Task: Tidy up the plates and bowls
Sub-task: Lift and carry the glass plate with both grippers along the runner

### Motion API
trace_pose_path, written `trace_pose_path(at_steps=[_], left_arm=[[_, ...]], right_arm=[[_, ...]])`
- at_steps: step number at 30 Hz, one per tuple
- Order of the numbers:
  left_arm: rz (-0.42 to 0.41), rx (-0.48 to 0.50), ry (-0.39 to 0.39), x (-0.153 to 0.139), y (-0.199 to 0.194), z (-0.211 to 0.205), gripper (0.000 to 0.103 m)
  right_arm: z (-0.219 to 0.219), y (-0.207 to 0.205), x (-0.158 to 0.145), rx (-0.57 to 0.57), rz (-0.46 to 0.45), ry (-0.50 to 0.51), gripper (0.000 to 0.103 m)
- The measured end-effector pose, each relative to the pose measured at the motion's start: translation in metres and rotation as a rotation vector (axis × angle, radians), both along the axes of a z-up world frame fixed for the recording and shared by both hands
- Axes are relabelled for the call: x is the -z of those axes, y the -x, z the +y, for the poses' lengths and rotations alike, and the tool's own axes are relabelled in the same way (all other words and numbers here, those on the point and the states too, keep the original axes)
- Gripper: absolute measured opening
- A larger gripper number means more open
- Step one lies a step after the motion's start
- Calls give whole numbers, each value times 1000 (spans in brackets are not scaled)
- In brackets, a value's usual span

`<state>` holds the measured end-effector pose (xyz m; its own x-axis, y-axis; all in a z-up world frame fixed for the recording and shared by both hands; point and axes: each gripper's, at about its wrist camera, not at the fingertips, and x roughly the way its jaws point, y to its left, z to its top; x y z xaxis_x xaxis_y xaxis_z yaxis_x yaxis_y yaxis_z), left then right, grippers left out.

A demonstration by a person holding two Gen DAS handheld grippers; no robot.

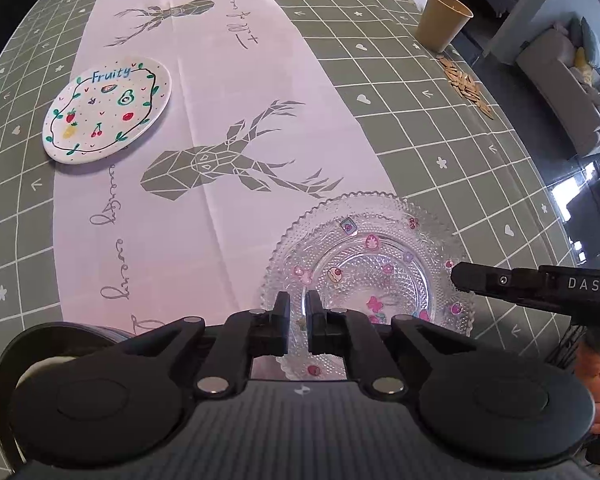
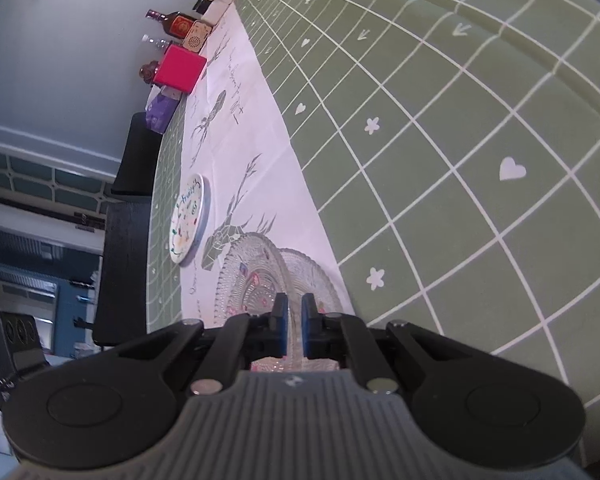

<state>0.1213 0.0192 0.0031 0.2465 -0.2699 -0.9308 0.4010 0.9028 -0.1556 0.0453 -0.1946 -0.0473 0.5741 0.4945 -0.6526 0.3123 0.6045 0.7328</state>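
Observation:
A clear glass plate (image 1: 380,248) with small fruit stickers lies on the white table runner, near me. My left gripper (image 1: 299,304) hovers over its near rim, jaws nearly together, holding nothing. My right gripper (image 1: 460,278) comes in from the right, its tip at the plate's right rim. In the right wrist view the right gripper (image 2: 295,308) has its blue pads (image 2: 307,312) narrowly apart on either side of the glass plate's (image 2: 252,264) rim. A white "Fruity" plate (image 1: 108,110) lies far left on the runner; it also shows in the right wrist view (image 2: 190,220).
A tan paper cup (image 1: 442,20) and a scatter of seeds (image 1: 464,84) sit at the table's right edge. A red box (image 2: 179,69), purple packet (image 2: 160,114), and bottles (image 2: 176,22) stand at the far end. A dark chair (image 2: 128,248) is beside the table.

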Motion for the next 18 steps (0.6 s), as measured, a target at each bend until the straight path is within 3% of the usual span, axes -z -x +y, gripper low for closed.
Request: trace_pose_path(at_steps=[5,10,18], left_arm=[[-44,13,-48,0,3,-1,8],[-134,18,-124,-2,5,-5,8],[-188,38,-166,-5,9,-10,11]], right_arm=[[6,2,4,-41,48,55,2],[11,8,3,-60,31,94,2],[38,9,-17,-151,-50,337,4]])
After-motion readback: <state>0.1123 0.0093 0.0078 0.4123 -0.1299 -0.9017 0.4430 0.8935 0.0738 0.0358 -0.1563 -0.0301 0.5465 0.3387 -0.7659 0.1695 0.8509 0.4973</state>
